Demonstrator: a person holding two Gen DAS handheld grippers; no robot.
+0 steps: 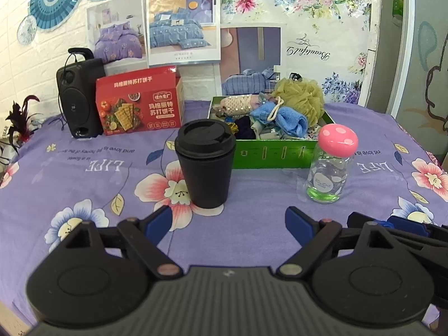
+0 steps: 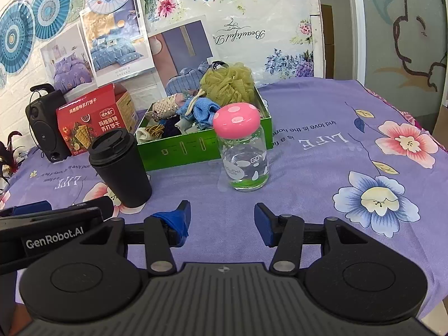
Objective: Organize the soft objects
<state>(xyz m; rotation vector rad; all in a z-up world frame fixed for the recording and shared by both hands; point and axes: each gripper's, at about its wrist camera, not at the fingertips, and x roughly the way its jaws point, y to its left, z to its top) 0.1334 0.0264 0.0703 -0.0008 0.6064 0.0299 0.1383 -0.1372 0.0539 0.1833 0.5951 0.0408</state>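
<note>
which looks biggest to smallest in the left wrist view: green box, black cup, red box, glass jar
1. green box
2. red box
3. black cup, close to the red box in apparent size; it stands nearer the camera, so that order is unsure
4. glass jar

left wrist view: low over the table, looks at the wall, black cup [image 1: 205, 163] close | right wrist view: same way, from the right side | both show green box [image 1: 275, 152] and bottle [image 2: 244, 156]
</note>
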